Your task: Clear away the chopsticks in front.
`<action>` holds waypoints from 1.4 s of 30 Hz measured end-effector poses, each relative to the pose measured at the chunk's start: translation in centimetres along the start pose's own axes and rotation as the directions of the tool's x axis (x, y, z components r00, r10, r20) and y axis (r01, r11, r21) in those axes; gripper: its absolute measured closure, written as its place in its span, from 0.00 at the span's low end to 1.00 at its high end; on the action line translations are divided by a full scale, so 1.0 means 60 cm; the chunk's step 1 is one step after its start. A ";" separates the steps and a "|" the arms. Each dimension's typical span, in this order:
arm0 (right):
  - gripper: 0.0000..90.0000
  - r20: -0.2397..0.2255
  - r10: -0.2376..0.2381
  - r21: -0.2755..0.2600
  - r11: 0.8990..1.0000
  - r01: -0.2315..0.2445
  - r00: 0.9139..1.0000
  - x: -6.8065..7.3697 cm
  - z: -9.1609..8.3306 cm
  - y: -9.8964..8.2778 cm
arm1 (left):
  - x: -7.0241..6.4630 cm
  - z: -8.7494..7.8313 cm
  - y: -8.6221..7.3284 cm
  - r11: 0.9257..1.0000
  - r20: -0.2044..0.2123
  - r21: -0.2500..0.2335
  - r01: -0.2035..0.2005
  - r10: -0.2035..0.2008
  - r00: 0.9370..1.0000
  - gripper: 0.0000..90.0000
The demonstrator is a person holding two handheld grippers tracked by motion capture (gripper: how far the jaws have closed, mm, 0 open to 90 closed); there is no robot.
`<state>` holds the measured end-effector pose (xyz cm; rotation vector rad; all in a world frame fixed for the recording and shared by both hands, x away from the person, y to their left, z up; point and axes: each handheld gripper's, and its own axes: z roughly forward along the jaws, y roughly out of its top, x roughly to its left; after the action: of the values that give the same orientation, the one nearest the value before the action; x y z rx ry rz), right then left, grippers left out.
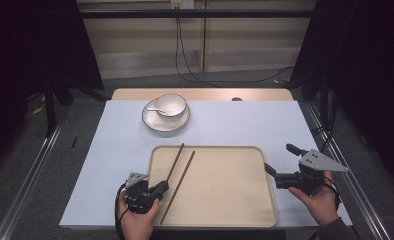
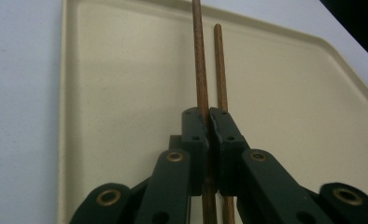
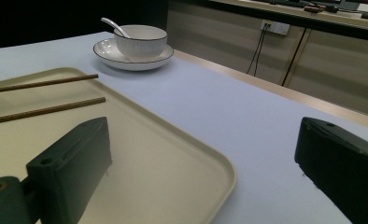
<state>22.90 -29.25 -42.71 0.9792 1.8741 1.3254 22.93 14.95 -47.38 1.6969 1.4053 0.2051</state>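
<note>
From above I see my left gripper (image 1: 161, 188) at the cream tray's (image 1: 225, 200) near-left corner, and its own view shows the jaws pinched on one chopstick (image 2: 201, 70), the second chopstick (image 2: 220, 70) lying just beside. My right gripper (image 1: 277, 162) hangs spread wide and empty over the tray's right rim, and its view catches a spoon (image 3: 114, 25) standing in the bowl (image 3: 141, 41) on its plate (image 3: 133, 60).
</note>
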 end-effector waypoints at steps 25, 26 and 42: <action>0.04 -0.004 0.006 -0.001 1.000 -0.006 1.000 -0.002 0.001 0.000 | -0.001 0.015 0.028 0.996 0.000 -0.052 -0.066 0.066 0.998 0.59; 0.04 -0.005 0.004 0.002 1.000 -0.004 1.000 -0.003 0.001 0.000 | -0.001 0.014 0.031 0.995 0.010 -0.065 -0.081 0.082 0.997 0.56; 0.04 0.010 0.033 -0.006 0.999 -0.033 0.999 -0.011 -0.005 -0.001 | 0.007 0.014 0.082 0.965 0.064 -0.177 -0.192 0.207 0.976 0.13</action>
<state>23.00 -29.98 -42.62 1.0162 1.8525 1.3419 27.04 15.10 -44.54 1.6839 1.1230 0.3539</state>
